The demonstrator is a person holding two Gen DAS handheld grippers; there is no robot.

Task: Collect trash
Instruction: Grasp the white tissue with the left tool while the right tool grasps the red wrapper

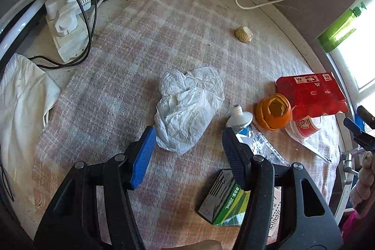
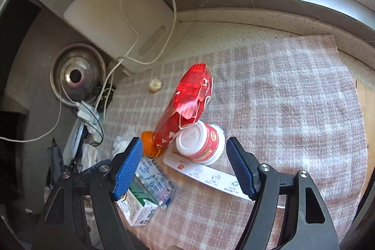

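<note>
Left tongs (image 1: 188, 132) part open, nothing between pads, hovering just short of crumpled tissue (image 1: 189, 107) on checked cloth (image 1: 140, 39) covering desk. Right of tissue: squeezed tube (image 1: 241, 118), then orange peel (image 1: 273, 113) touching red box (image 1: 309, 93). White jar (image 2: 201, 143) (on its side) leans under red box. Green carton (image 1: 222, 205) lies nearer camera than tissue. Nut shell (image 1: 243, 34) well beyond tissue. Right tongs (image 2: 185, 165) wide open, empty, above jar and paper strip (image 2: 206, 175).
</note>
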